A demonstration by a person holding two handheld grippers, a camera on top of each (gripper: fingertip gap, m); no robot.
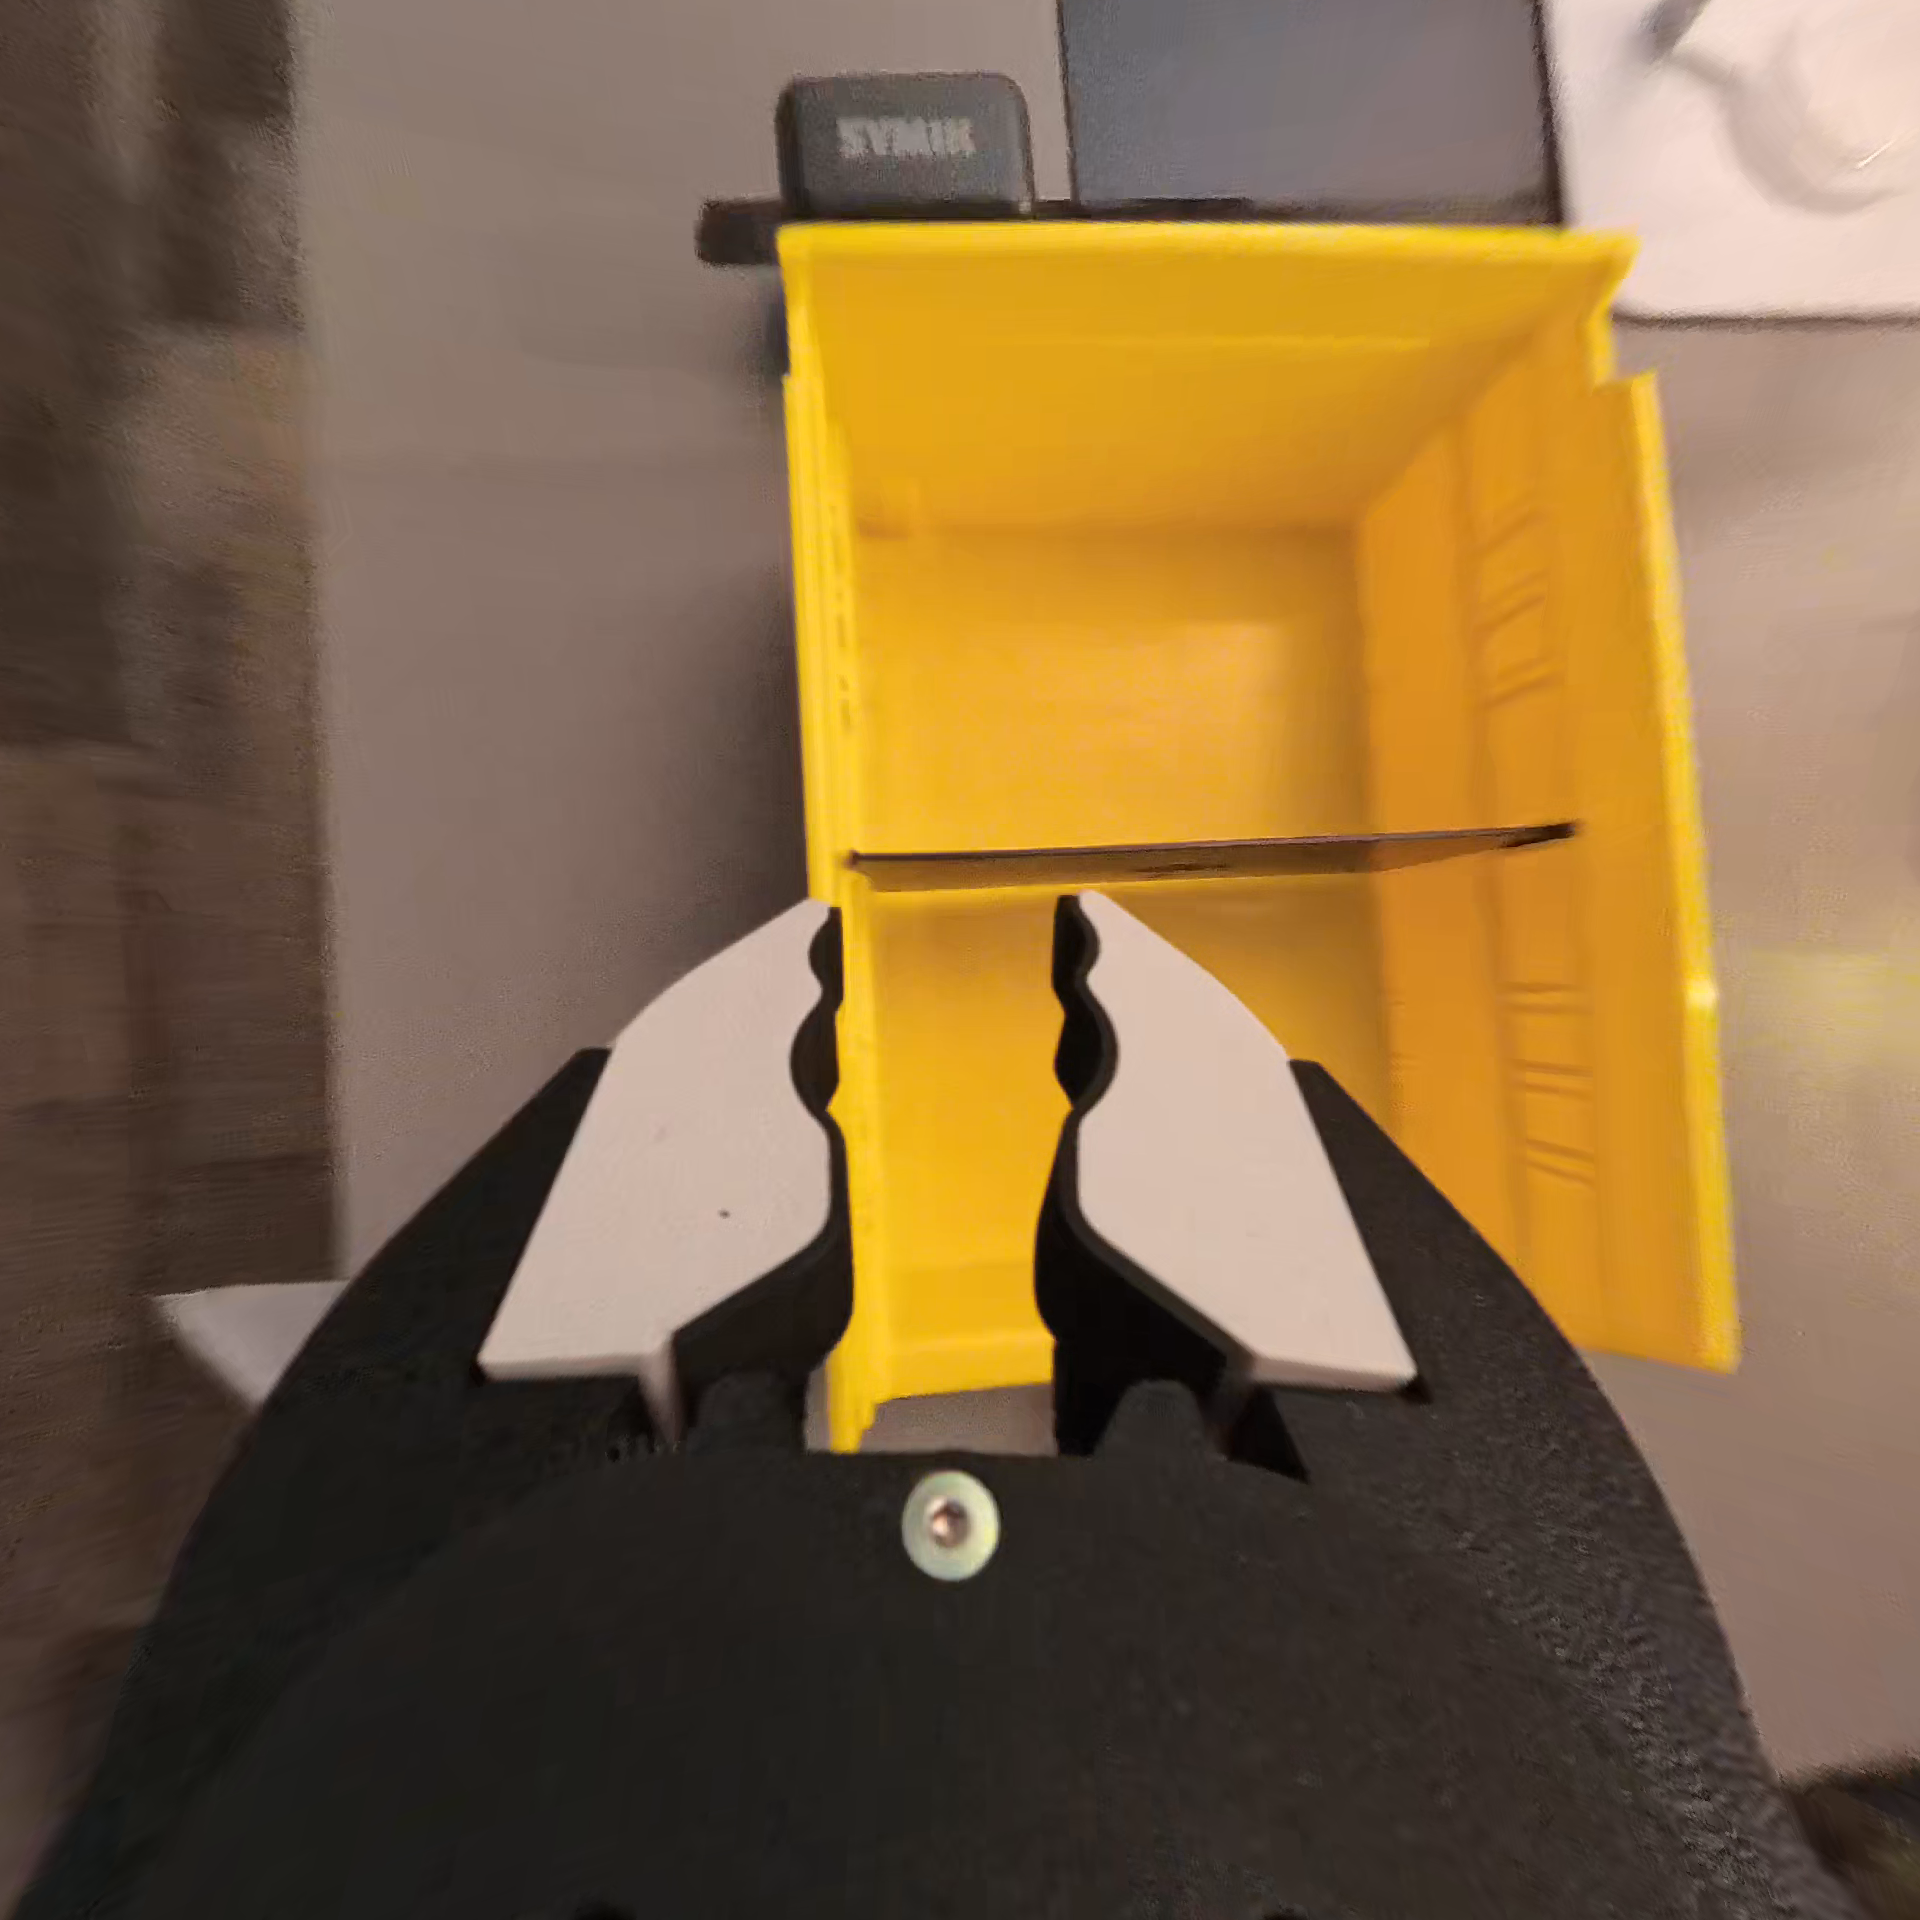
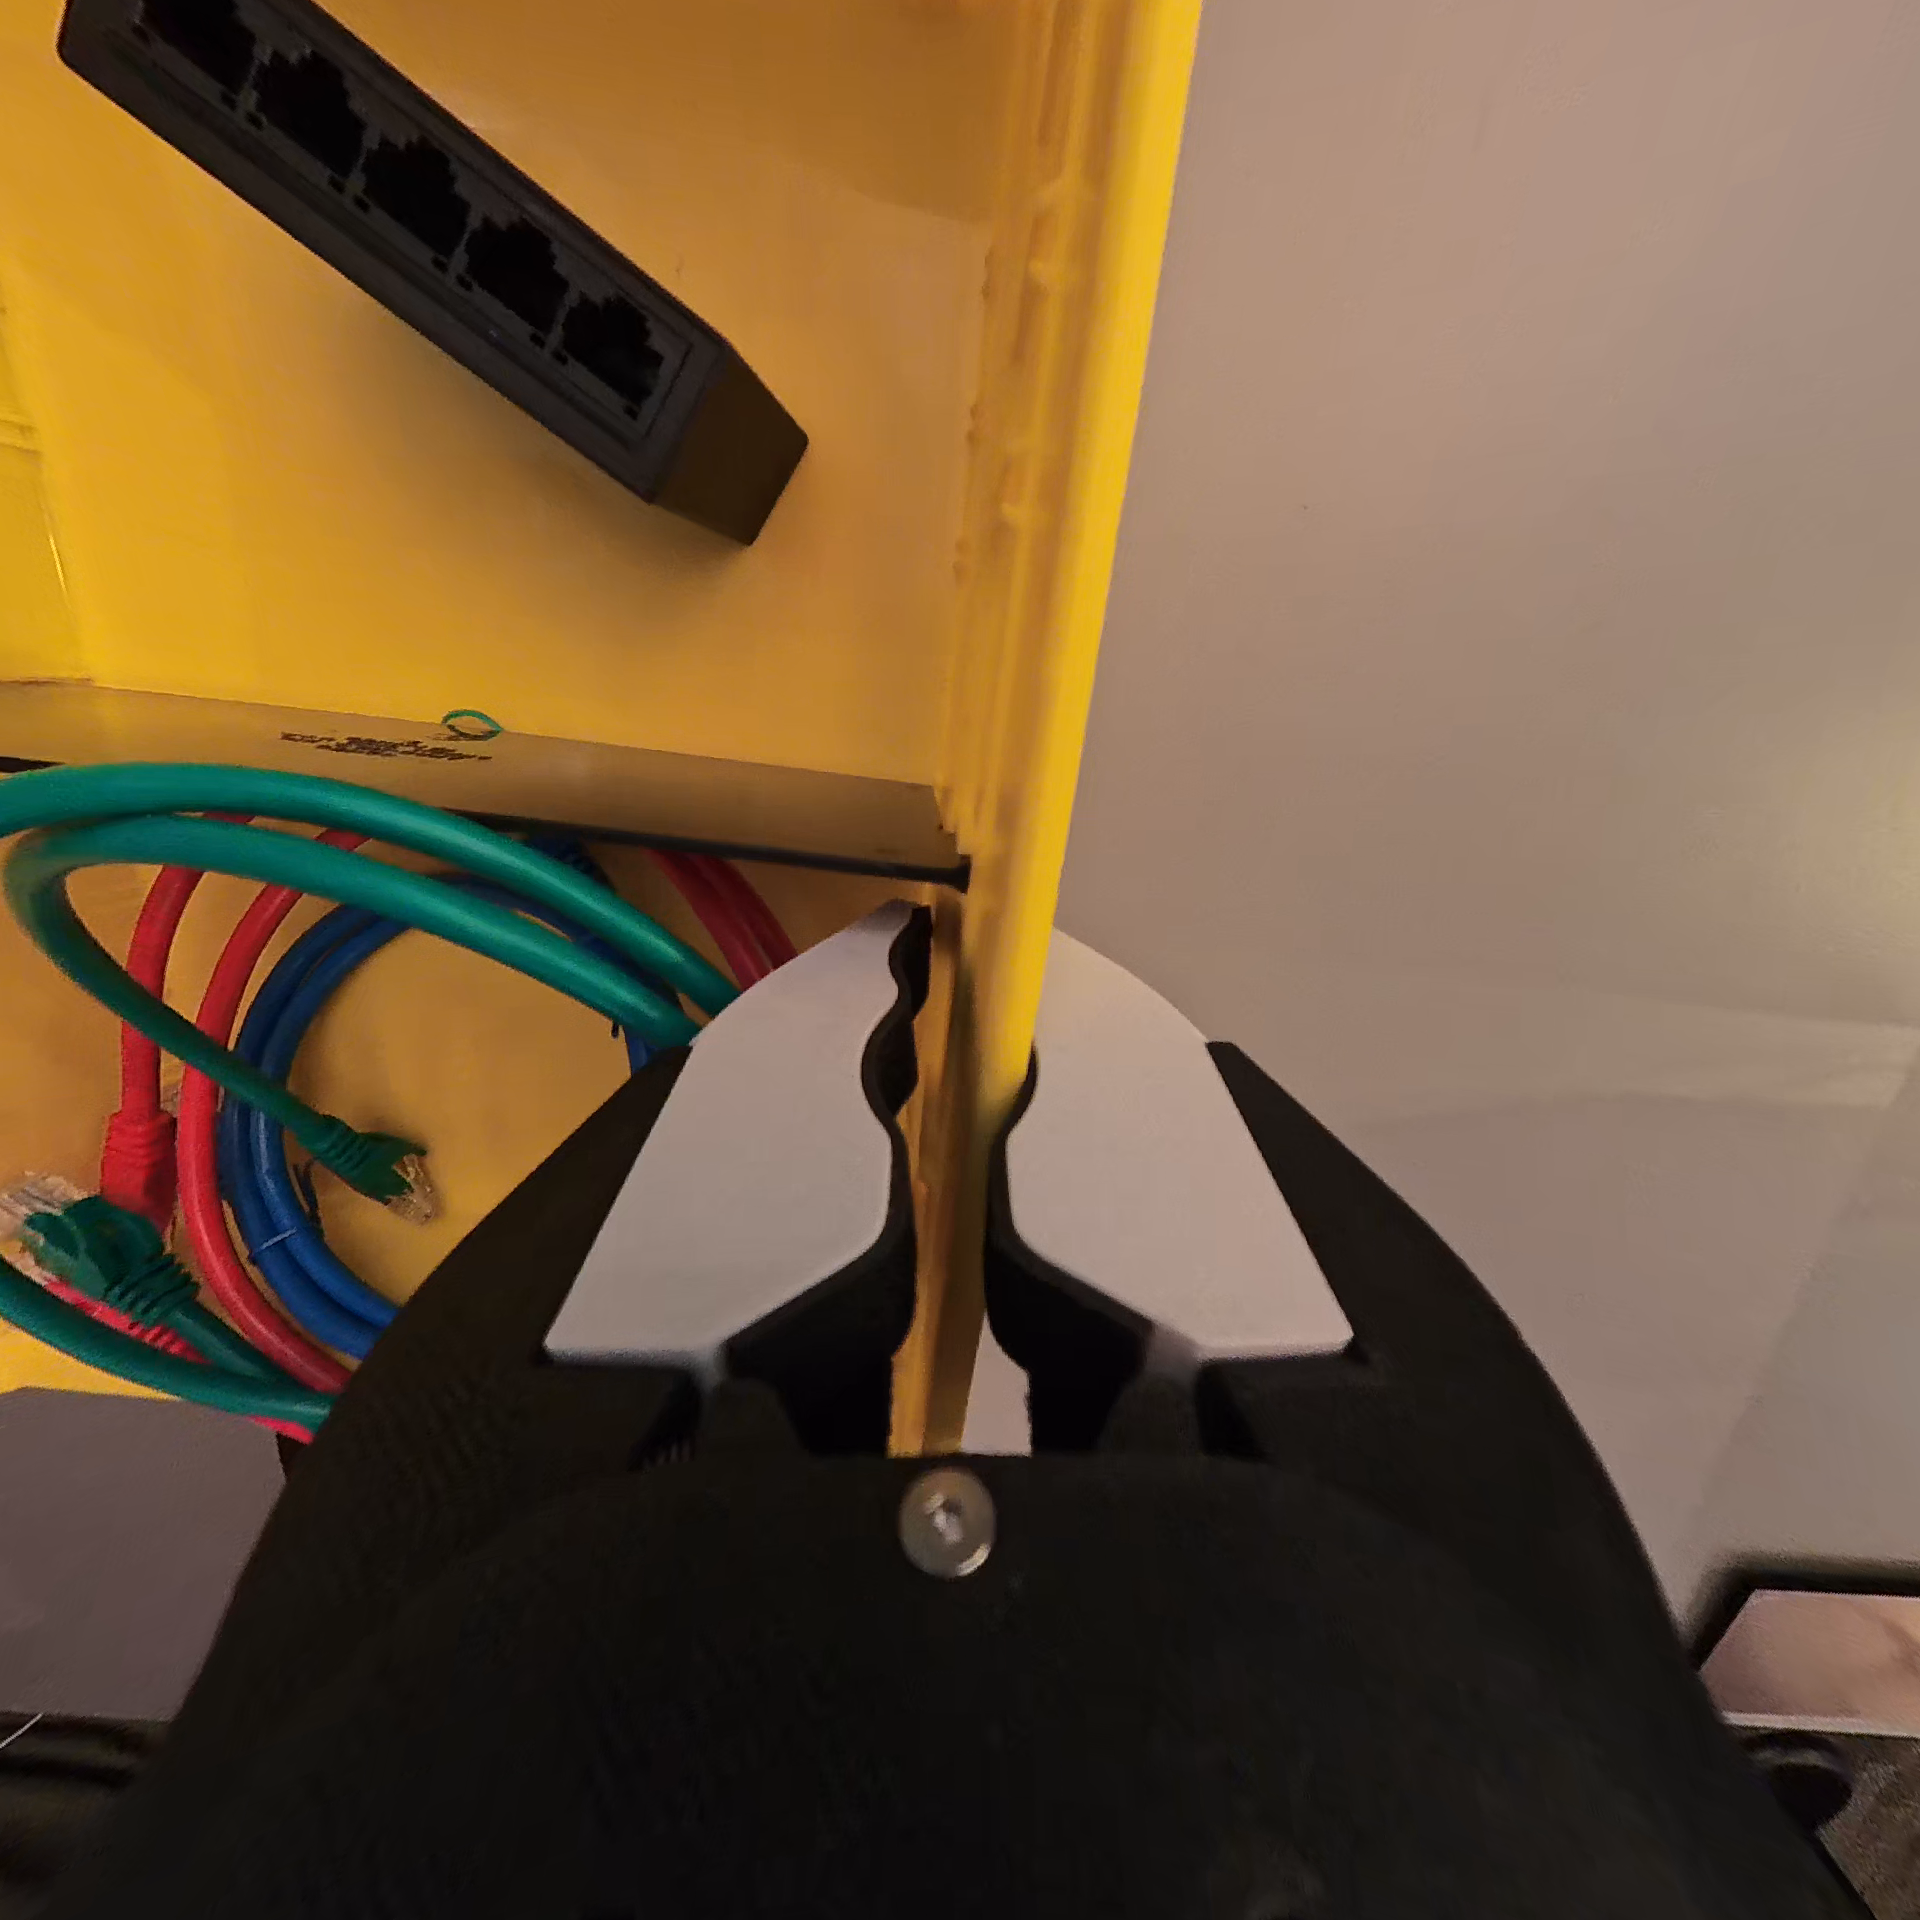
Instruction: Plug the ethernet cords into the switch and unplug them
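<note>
The black switch (image 2: 436, 249) sits tilted in the upper compartment of a yellow box (image 2: 520, 582), with its row of ports empty. Below a dark divider shelf (image 2: 520, 769), green (image 2: 343, 831), red (image 2: 218, 1039) and blue cords (image 2: 301, 1195) lie coiled and loose. A green plug (image 2: 384, 1169) lies free. My right gripper (image 2: 982, 935) is shut on the box's right wall (image 2: 1049, 623). My left gripper (image 1: 945, 914) is open and straddles the left wall (image 1: 847, 1039) of the yellow box (image 1: 1143, 416). The left wrist view shows no switch or cords.
Behind the box in the left wrist view stand a dark grey block (image 1: 904, 145) and a dark panel (image 1: 1299, 104) against a pale wall. A grey box (image 2: 125, 1538) sits at lower left in the right wrist view. A shiny plate (image 2: 1808, 1662) lies at lower right. There is about 80 centimetres between the tips of the two grippers. My right tips are roughly 11 centimetres from the black switch (image 2: 436, 249).
</note>
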